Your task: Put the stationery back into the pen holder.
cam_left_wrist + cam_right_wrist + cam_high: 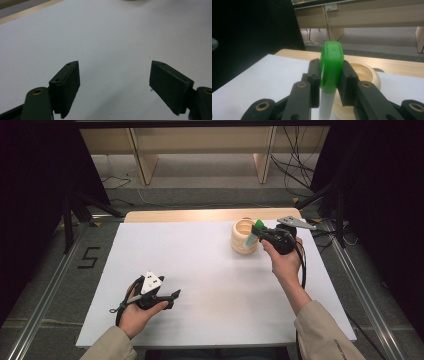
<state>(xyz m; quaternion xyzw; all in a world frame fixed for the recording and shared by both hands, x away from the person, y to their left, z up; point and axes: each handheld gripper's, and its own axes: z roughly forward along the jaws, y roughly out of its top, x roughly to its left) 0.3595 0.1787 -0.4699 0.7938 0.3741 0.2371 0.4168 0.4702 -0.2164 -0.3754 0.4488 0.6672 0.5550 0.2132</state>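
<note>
Nearest the high camera, at the bottom edge, two beige sleeves come in, one at each side. The person's left hand (pixel 137 312) rests on the white sheet (pixel 210 285) that covers the table, low on its left side, and holds the left gripper (pixel 175 295) lying close to the surface with its jaws pointing toward the middle of the table. In the left gripper view those two black jaws stand wide apart with bare white sheet between them; nothing is held.

Farther back and to the right, the right hand (pixel 282 262) lifts the right gripper (pixel 255 234) above the sheet, its grey three-cornered plate (pixel 296 222) on top and a black cable (pixel 302 267) trailing down past the wrist. Its jaws are closed on a marker with a green cap (pixel 331 65) (the clamp sits on the cap itself, and the white barrel (pixel 326 106) runs down below the pads). In the high view the capped end points up and back while the barrel slants down toward the near side.

The marker hangs at the right rim of a pale wooden bowl (pixel 243 237), which stands on the sheet near the table's far edge, just beside the gripper. In the right gripper view the bowl lies directly behind the jaws. Whether the marker touches the bowl cannot be told.
</note>
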